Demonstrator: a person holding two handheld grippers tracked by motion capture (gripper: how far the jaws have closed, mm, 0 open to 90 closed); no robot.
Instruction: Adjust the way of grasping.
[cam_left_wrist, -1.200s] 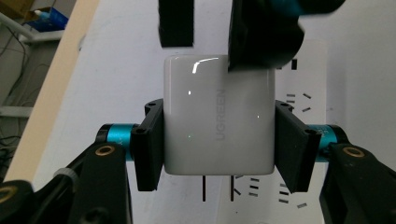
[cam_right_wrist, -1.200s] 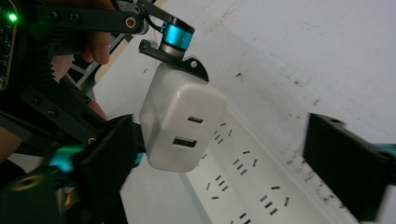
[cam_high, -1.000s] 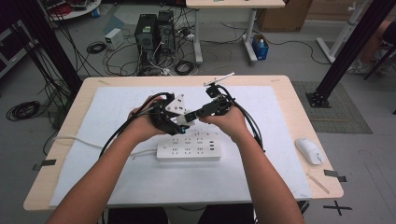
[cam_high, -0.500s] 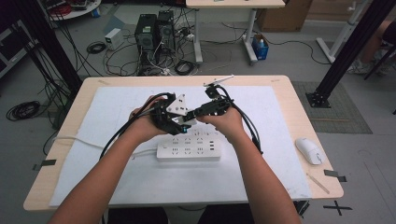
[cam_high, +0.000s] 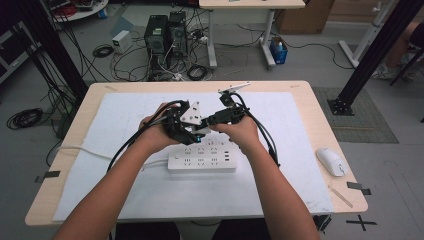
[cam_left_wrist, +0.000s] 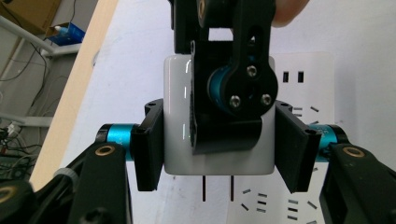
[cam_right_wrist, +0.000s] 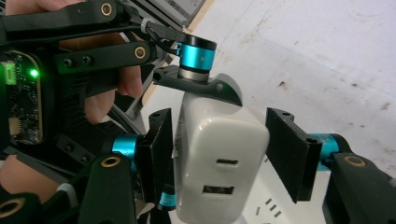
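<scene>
Little has moved since the earlier frames: both hands hover in the same spot just above the power strip (cam_high: 202, 161), with the white charger (cam_left_wrist: 180, 121) held between the two grippers over its sockets. That stillness suggests a handover or a regrip in mid-air rather than a push down; the charger's two prongs (cam_left_wrist: 217, 188) hang free above the strip, pointing towards a socket but not yet in it. In the left gripper view, the left gripper (cam_left_wrist: 219, 151) stands narrow, its left pad pressed to the charger's side, while its right pad seems a touch off the other side, so I cannot tell whether it really grips. The right gripper (cam_right_wrist: 217, 156) in its own view also straddles the charger, near the end with the two USB ports: its left pad lies against the body and its right pad stands apart with a clear gap, so it is partly open. One jaw of the right gripper crosses the charger's face in the left gripper view. Next would likely be lining the prongs up over the strip.
</scene>
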